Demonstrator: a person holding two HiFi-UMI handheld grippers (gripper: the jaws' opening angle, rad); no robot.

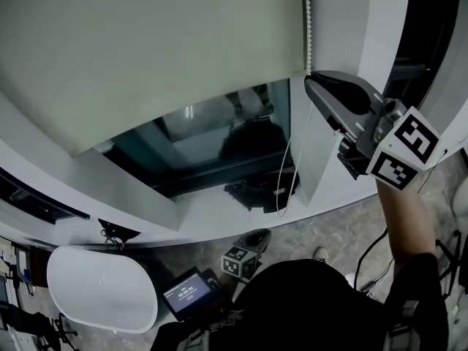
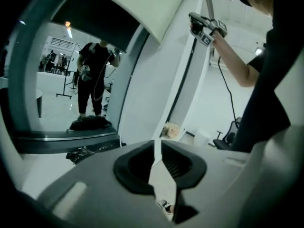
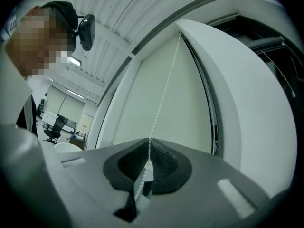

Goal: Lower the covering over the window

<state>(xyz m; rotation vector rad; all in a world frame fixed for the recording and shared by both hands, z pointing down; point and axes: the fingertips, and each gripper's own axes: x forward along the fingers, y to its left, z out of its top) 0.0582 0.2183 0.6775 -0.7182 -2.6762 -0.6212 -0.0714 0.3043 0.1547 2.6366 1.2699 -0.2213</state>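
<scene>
A pale grey-green roller blind (image 1: 146, 50) hangs over the upper part of the window (image 1: 219, 137), with dark glass bare below its slanted bottom edge. A white bead chain (image 1: 306, 20) runs down the blind's right side. My right gripper (image 1: 311, 82) is raised to that chain. In the right gripper view the chain (image 3: 164, 99) passes between the jaws of the right gripper (image 3: 149, 140), which is shut on it. The chain's loose loop (image 1: 281, 181) hangs below. My left gripper (image 1: 252, 241) is held low by the sill. Its jaws (image 2: 156, 141) stand a sliver apart with nothing between them.
A white sill (image 1: 219, 229) runs under the window, with a dark bag (image 1: 256, 192) lying by the glass. At lower left are a white rounded table (image 1: 102, 287) and a small screen device (image 1: 186, 292). Cables (image 1: 369, 258) trail over the floor at right.
</scene>
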